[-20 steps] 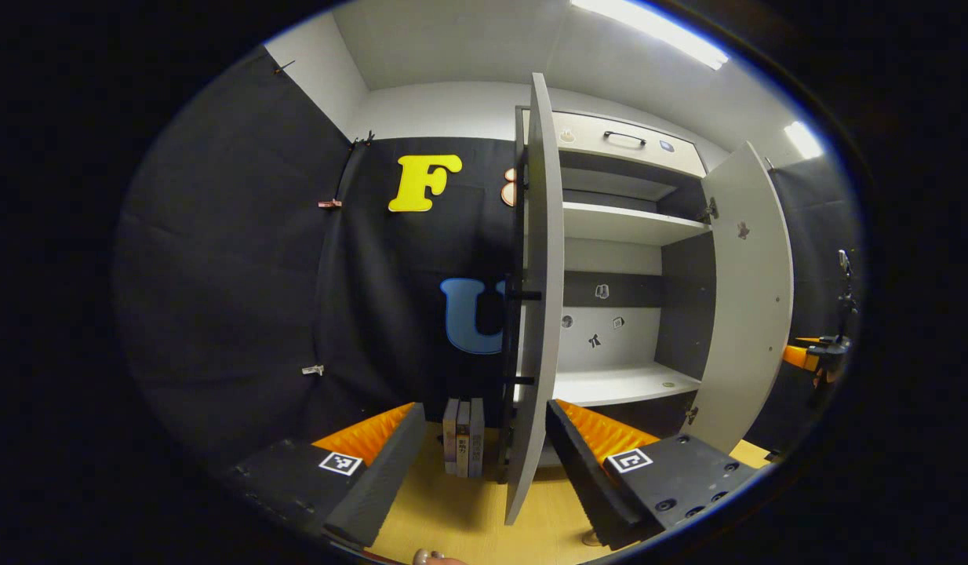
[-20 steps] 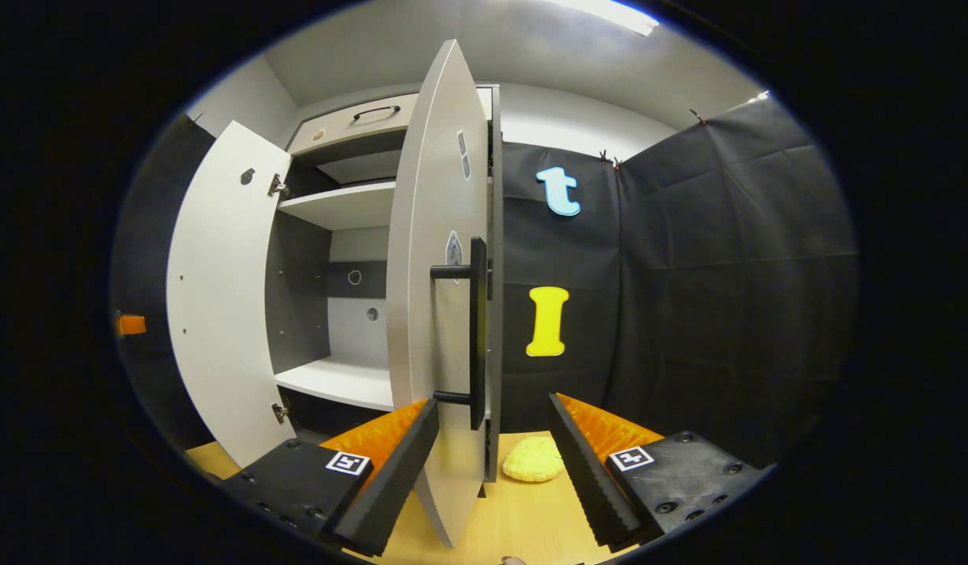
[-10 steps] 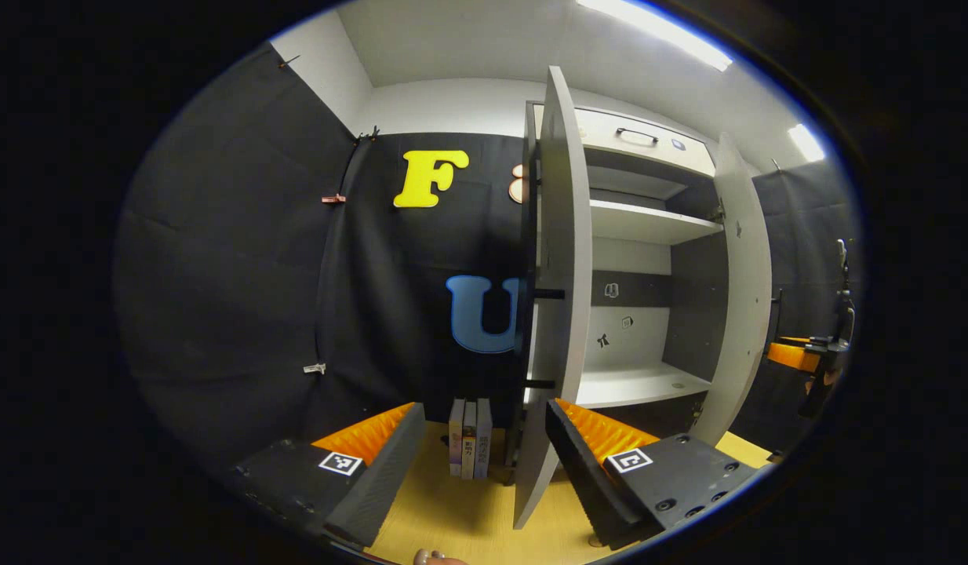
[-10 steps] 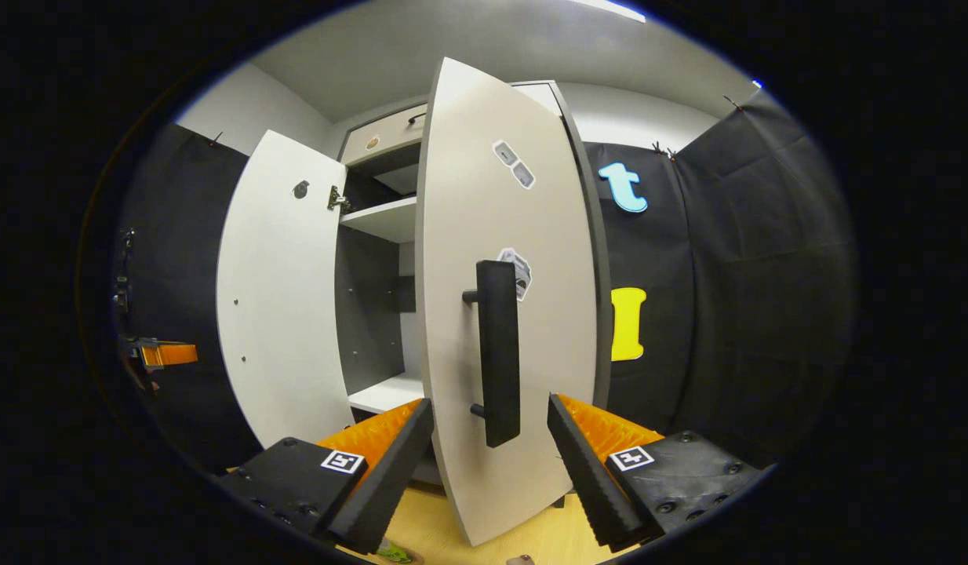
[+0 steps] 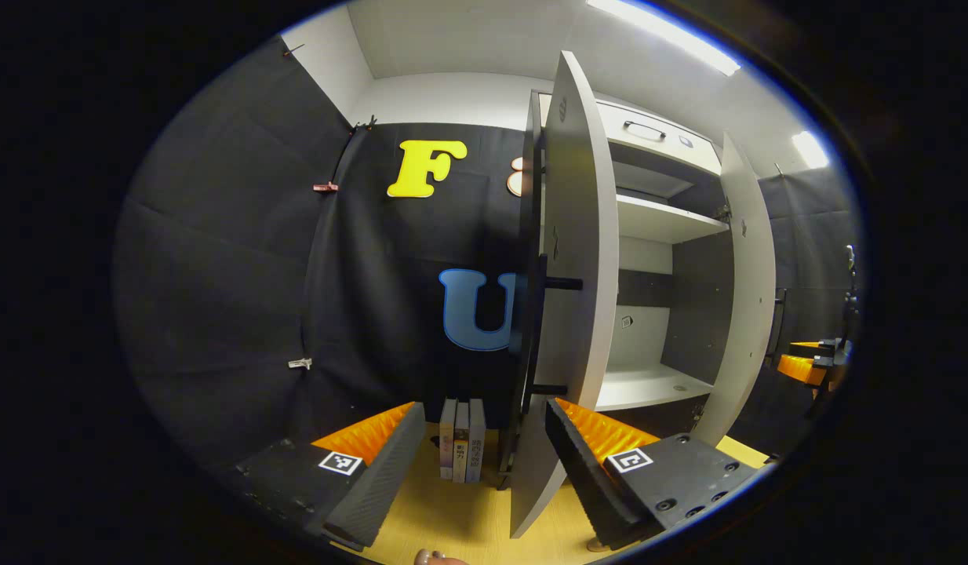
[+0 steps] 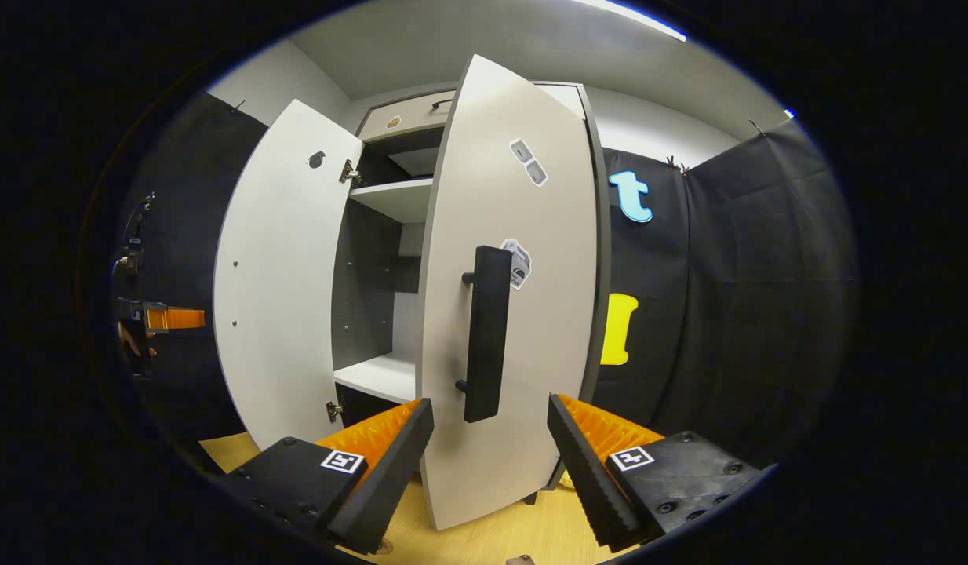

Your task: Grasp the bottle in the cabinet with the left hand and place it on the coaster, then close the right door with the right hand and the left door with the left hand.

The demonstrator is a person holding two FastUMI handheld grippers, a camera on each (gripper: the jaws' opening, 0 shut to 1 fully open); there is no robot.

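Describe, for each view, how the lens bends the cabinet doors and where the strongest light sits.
Left gripper view: the left door bows like an arc, and bright ceiling strip lights glare at the top right. Right gripper view: the right door bulges toward the camera, its black handle sharp; one ceiling light sits at the top edge, and the cabinet interior lies in shade.

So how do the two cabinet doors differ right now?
The right door is swung most of the way toward the cabinet, while the left door stands wide open. The right door shows its outer face with a black handle and stickers; the left door shows its plain inner face with hinges. The right hand-held gripper is open just before the right door; the left door stands apart from it. Both are tall, light grey panels.
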